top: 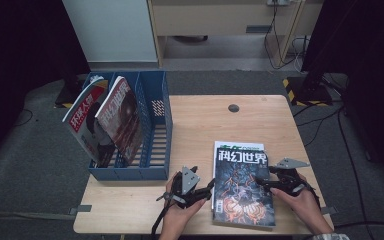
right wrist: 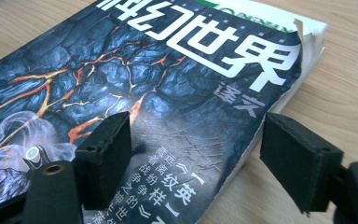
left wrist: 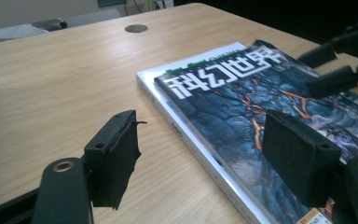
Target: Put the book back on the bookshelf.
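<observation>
A dark blue magazine [top: 242, 187] with orange lava cracks and a white title lies flat at the table's front right, on top of a white and green magazine [top: 235, 145]. My left gripper [top: 211, 186] is at its left edge and open. In the left gripper view one pad [left wrist: 298, 163] hovers over the cover [left wrist: 233, 107] and the other pad [left wrist: 114, 154] over bare wood. My right gripper [top: 260, 182] is at the magazine's right edge, also open. Its jaws [right wrist: 196, 149] straddle the worn right edge of the cover [right wrist: 121, 60], with no pad pressing on it.
A blue slatted file rack [top: 155, 130] stands at the table's left side, with two magazines [top: 117, 117] leaning in its left compartments. A round cable hole [top: 233, 108] sits near the far edge. The wooden table [top: 190, 130] is bare between rack and magazines.
</observation>
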`<state>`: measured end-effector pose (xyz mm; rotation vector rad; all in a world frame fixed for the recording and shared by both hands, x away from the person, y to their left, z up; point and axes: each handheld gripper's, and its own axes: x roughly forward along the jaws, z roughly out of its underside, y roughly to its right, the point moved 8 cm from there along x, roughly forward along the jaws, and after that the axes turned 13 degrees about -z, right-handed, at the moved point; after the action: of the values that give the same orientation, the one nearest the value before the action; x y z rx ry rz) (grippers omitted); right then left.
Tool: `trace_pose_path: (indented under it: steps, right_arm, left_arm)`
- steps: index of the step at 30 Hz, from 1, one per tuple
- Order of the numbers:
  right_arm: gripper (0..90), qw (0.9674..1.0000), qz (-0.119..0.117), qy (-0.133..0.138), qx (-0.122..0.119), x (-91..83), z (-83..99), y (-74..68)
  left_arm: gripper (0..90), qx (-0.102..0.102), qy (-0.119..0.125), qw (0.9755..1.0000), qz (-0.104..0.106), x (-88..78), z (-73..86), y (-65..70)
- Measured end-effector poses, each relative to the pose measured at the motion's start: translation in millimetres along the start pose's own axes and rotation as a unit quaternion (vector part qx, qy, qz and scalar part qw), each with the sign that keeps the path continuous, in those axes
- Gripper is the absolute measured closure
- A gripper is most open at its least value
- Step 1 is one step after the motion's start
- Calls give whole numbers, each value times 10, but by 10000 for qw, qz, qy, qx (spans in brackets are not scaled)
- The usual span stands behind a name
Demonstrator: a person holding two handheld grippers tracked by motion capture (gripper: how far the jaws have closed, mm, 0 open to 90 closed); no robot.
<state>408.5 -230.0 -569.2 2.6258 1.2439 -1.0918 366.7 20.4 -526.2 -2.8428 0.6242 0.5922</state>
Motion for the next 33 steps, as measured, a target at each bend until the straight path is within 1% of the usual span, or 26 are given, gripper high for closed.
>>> trace_pose_path:
  steps: [1,2,3,4,6,7,8,10,11,12,13,15,16,17,19,20,21,22,23,24,25,26,28,29,31,33]
  right_arm:
    - [282,10000,-71,10,-14,13,-8,-15]
    - [287,9999,-133,13,-71,28,-16,-24]
    - [287,9998,-200,23,-51,55,-21,-52]
    - [287,9997,-228,28,-83,70,-28,-65]
    - [285,9997,-213,15,-124,92,-39,-91]
    - [285,9998,-193,8,-111,97,-39,-97]
    - [284,9997,-198,3,-150,98,-43,-94]
    - [283,9996,-226,-12,-147,98,-42,-88]
    - [282,9996,-228,-16,-153,99,-44,-88]
    - [281,9996,-231,-5,-130,103,-46,-95]
    - [280,9996,-234,-2,-142,109,-49,-94]
    - [274,9995,-253,-9,-174,119,-52,-91]
    - [272,9996,-246,10,-142,126,-56,-96]
    - [272,9996,-228,7,-177,126,-58,-95]
    - [262,9996,-177,-4,-238,120,-58,-106]
    - [261,9994,-193,-53,-278,109,-50,-115]
    - [268,9995,-196,-73,-249,99,-39,-130]
    - [273,9994,-199,-90,-276,86,-29,-139]
    - [276,9995,-204,-129,-225,70,-15,-155]
    - [277,9995,-184,-137,-223,57,-6,-165]
    - [278,9994,-174,-156,-239,46,4,-177]
    - [277,9994,-195,-180,-227,36,15,-193]
    - [276,9994,-220,-143,-232,31,32,-200]
    - [274,9994,-251,-137,-197,26,42,-209]
    - [271,9993,-278,-116,-202,27,48,-221]
    - [261,9993,-287,-107,-221,32,51,-230]
  left_arm:
    - [270,3,-8,10000,6,5,7,17]
    - [270,30,-14,10000,27,6,11,41]
    - [269,56,-13,10000,27,6,13,53]
    - [268,91,-11,10000,37,5,16,64]
    - [267,102,-37,9999,28,17,27,67]
    - [267,68,-46,10000,29,23,31,64]
    - [267,58,-51,10000,44,30,32,64]
    - [266,77,-61,9999,42,47,32,62]
    - [266,30,-64,10000,21,62,29,57]
    - [264,-60,-83,9999,36,80,28,60]
    - [262,-109,-117,9998,90,100,35,73]
    - [255,-66,-173,9998,125,131,54,94]
    - [251,-53,-181,9997,150,138,57,101]
    - [248,-64,-185,9997,167,151,55,102]
    - [242,-125,-262,9994,171,198,63,92]
    - [233,-144,-308,9992,192,228,77,91]
    - [213,-157,-354,9991,152,256,96,83]
    - [199,-179,-391,9990,132,277,116,81]
    - [198,-176,-435,9988,172,295,136,90]
    - [195,-125,-472,9987,170,310,151,98]
    - [193,-109,-486,9986,169,321,157,108]
    - [191,-106,-494,9985,210,331,157,123]
    - [183,-72,-512,9984,249,359,154,148]
    - [178,-81,-526,9982,270,374,158,157]
    - [169,-101,-589,9976,348,404,182,171]
    - [161,-69,-661,9972,355,430,215,179]
